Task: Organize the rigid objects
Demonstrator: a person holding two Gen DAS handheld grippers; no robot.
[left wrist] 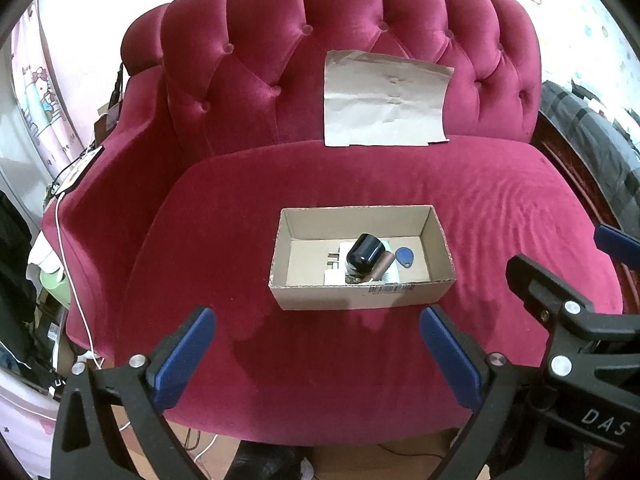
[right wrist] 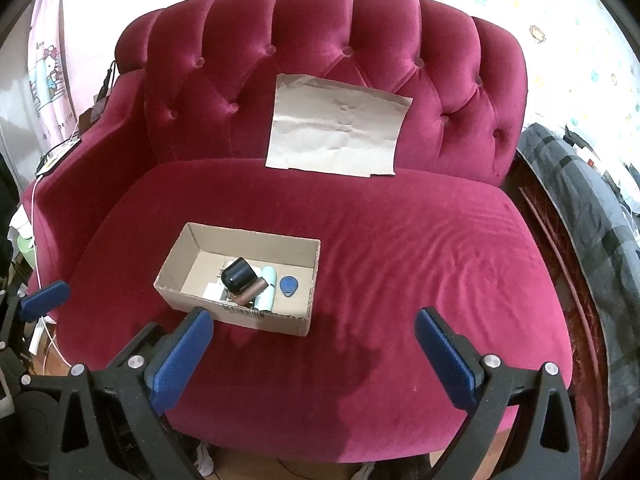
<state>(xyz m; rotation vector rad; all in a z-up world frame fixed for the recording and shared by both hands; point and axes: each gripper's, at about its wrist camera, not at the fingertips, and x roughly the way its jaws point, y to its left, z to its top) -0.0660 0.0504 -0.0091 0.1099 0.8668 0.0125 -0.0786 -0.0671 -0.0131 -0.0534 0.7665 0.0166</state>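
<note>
Looks near done: small items all sit in the cardboard box [left wrist: 362, 294] near the sofa seat's [left wrist: 500, 208] front edge, left gripper [left wrist: 318, 354] and right gripper [right wrist: 314, 354] both spread wide, empty.

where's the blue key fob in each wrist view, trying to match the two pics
Left wrist: the blue key fob lies in the right part of the cardboard box, centre of the picture, right of the black cap.
Right wrist: the fob is in the same box, now lower left of centre.
Shared landmark: the brown paper sheet against the sofa back.
</note>
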